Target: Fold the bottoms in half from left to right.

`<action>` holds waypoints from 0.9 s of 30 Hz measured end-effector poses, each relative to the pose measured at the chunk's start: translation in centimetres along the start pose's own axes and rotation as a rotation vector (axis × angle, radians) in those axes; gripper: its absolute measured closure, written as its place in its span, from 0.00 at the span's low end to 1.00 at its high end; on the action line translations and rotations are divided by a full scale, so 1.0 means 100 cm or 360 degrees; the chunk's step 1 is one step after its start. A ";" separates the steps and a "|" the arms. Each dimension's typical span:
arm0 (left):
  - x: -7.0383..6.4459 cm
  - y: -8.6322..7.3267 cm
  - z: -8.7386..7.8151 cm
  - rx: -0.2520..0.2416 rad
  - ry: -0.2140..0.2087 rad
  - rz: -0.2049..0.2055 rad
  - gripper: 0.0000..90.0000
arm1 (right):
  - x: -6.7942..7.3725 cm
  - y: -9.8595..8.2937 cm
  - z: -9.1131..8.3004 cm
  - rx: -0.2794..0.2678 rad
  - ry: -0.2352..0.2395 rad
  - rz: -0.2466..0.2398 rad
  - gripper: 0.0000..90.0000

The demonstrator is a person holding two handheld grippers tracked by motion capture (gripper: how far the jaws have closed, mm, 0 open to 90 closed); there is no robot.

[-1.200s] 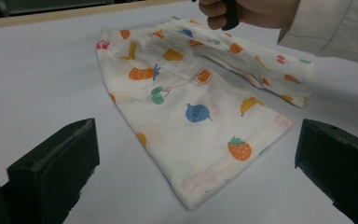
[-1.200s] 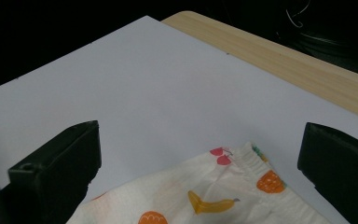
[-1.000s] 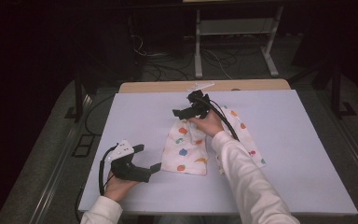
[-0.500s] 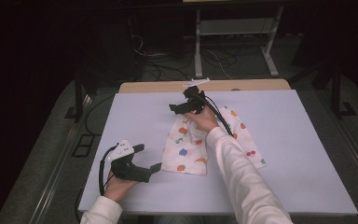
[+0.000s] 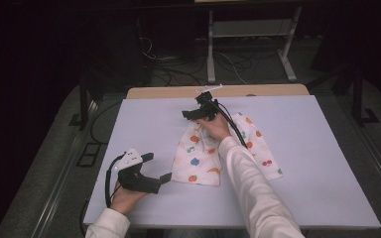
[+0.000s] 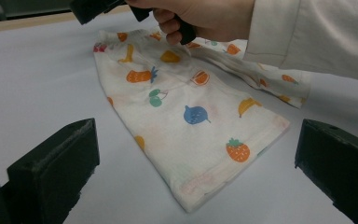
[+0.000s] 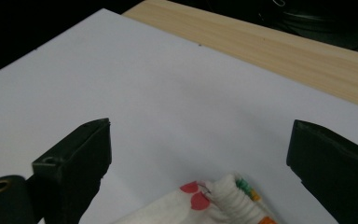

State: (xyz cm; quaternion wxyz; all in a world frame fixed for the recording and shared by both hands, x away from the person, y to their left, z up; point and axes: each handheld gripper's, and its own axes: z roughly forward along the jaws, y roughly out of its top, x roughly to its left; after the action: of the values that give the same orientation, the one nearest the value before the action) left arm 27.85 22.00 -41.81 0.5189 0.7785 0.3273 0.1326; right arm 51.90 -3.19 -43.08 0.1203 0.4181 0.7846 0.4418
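White fruit-print cotton shorts (image 5: 213,151) lie flat, slightly rumpled; both grippers' fingers spread, empty.

Fruit-print cloth (image 6: 186,116) between spread jaws

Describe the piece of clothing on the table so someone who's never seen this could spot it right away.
Start at the white table in the high view. Near its middle, under the person's right hand, lies a small pair of shorts. It is the sole fabric there: white, printed with colourful fruit.
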 end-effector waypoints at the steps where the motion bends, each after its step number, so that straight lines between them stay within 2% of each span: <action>1: 0.000 0.000 0.000 0.0000 -0.0002 0.0001 0.00 | -0.001 -0.001 0.001 0.0008 -0.0010 -0.0001 0.09; 7: 0.000 0.000 0.000 0.0000 -0.0002 0.0001 0.00 | -0.005 -0.004 0.004 0.0054 -0.0025 0.0065 0.19; 12: 0.001 0.000 0.000 0.0000 0.0002 -0.0005 0.00 | -0.006 -0.007 0.007 0.0109 -0.0085 0.0065 0.27; 18: 0.001 0.000 0.000 -0.0003 0.0004 -0.0007 0.00 | -0.008 -0.006 0.005 0.0121 -0.0118 0.0104 0.46; 27: 0.002 0.000 0.000 -0.0003 0.0003 -0.0011 0.00 | -0.004 -0.008 0.008 0.0158 -0.0152 0.0086 0.70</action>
State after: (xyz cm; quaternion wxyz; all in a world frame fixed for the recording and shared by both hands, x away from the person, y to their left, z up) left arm 27.95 22.15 -41.84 0.5199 0.7767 0.3303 0.1320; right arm 52.18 -3.22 -44.29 0.1247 0.4653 0.7873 0.3849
